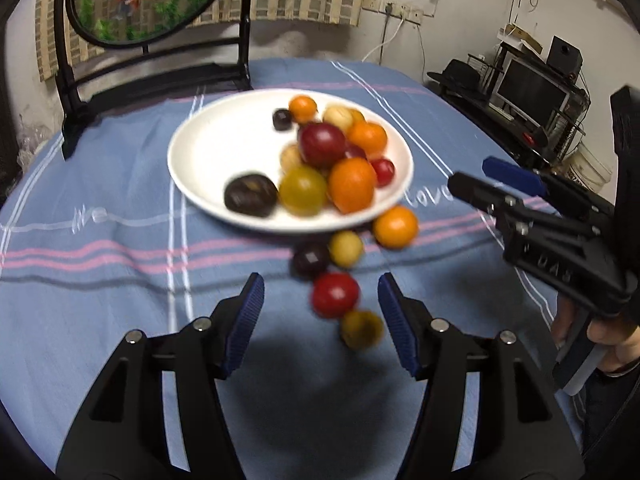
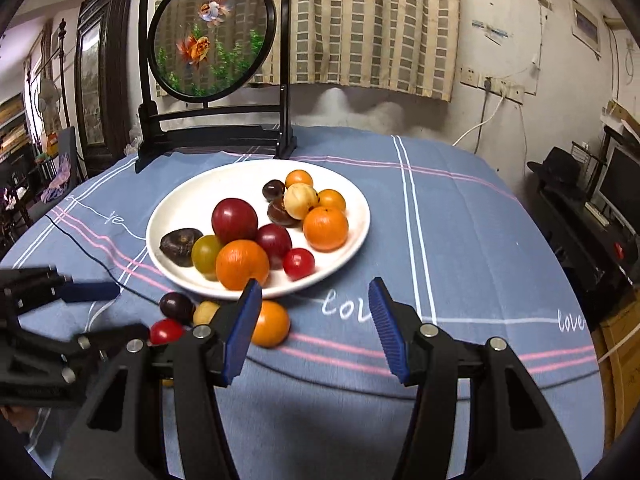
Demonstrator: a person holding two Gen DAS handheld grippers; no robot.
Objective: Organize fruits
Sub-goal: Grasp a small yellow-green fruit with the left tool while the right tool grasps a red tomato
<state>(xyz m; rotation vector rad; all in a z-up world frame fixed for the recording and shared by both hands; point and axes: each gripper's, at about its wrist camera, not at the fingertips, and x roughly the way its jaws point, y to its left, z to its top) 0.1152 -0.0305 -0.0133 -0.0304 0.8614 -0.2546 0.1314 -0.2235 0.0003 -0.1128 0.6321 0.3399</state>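
Note:
A white plate [image 1: 200,160] [image 2: 352,196] holds several small fruits: oranges, red plums, dark ones, a green one. On the blue cloth in front of it lie loose fruits: an orange [image 1: 395,227] [image 2: 270,324], a yellow one [image 1: 345,249] [image 2: 205,312], a dark one [image 1: 311,260] [image 2: 177,305], a red one [image 1: 335,294] [image 2: 165,331] and an olive one [image 1: 361,329]. My left gripper [image 1: 321,312] is open, with the red and olive fruits between its fingers, not touching. My right gripper [image 2: 314,324] is open and empty, just right of the loose orange; it also shows in the left wrist view [image 1: 472,178].
A round goldfish screen on a black stand [image 2: 212,36] [image 1: 148,0] stands at the table's far side behind the plate. A thin black cable [image 2: 92,252] lies on the cloth left of the plate. Right of the table stands a shelf with a monitor [image 1: 528,88].

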